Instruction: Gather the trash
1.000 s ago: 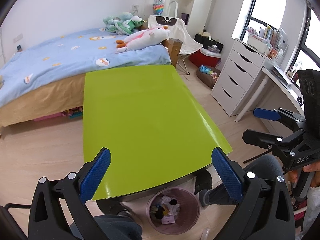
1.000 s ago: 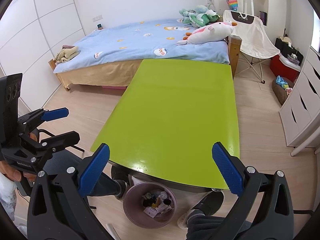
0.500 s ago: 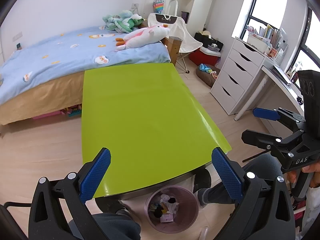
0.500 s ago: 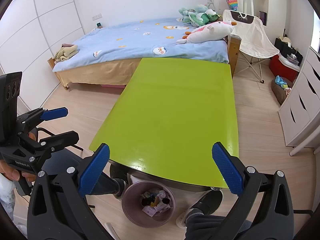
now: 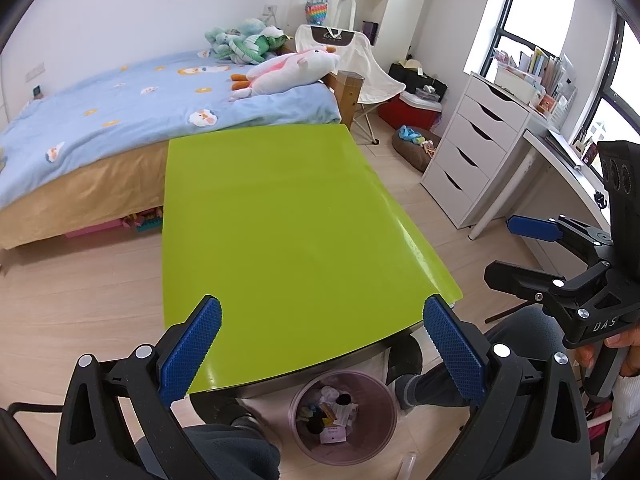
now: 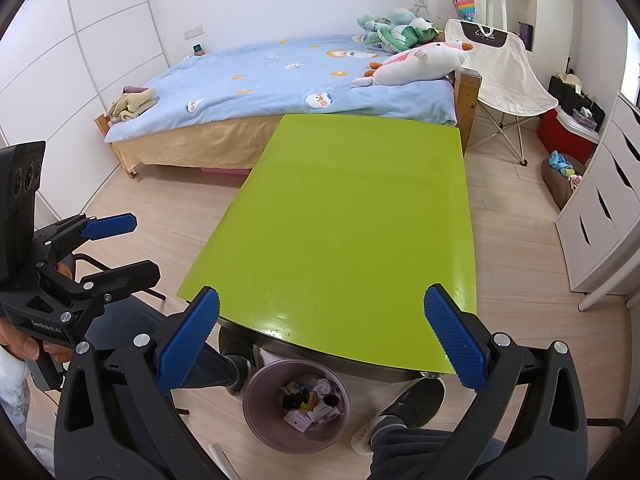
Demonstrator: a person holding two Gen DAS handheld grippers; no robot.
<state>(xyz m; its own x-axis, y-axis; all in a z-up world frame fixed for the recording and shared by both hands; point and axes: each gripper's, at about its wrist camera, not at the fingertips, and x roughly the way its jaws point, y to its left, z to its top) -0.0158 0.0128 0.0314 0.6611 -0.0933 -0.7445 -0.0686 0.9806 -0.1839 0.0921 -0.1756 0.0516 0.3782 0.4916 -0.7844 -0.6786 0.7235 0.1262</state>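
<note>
Raised above the near edge of a glossy lime-green table [image 5: 280, 220]: left gripper [image 5: 322, 338], jaws spread wide, nothing between the blue, dimple-textured pads [image 5: 192, 352]. Same pose for the right gripper [image 6: 320, 334], jaws wide apart and empty, black angular frame studded with silver bolts.

On the pale wood-plank floor, under the table's near edge and between two dark-trousered legs: a round, translucent mauve plastic bin [image 5: 343, 416], holding crumpled white paper, small printed cartons and dark scraps [image 6: 310, 400]. Tabletop smooth, rectangular with rounded corners, faintly reflective along its near rim.

Behind the table, a low bed [image 6: 280, 76] under a soft light-blue quilt printed with ducks, a long white-and-pink plush toy [image 6: 416, 62] lying near its foot.

Left wrist view only: white drawer unit [image 5: 468, 156] with dark slot handles, a window, shelves of books, and the right gripper held off to the side in a hand [image 5: 624, 344].

Right wrist view only: panelled white wardrobe wall [image 6: 80, 60], folded beige cloth [image 6: 132, 102] on the bed's far corner, a cream folding fabric chair [image 6: 504, 76] on thin metal legs, and a grey shoe [image 6: 404, 406] beside the bin.
</note>
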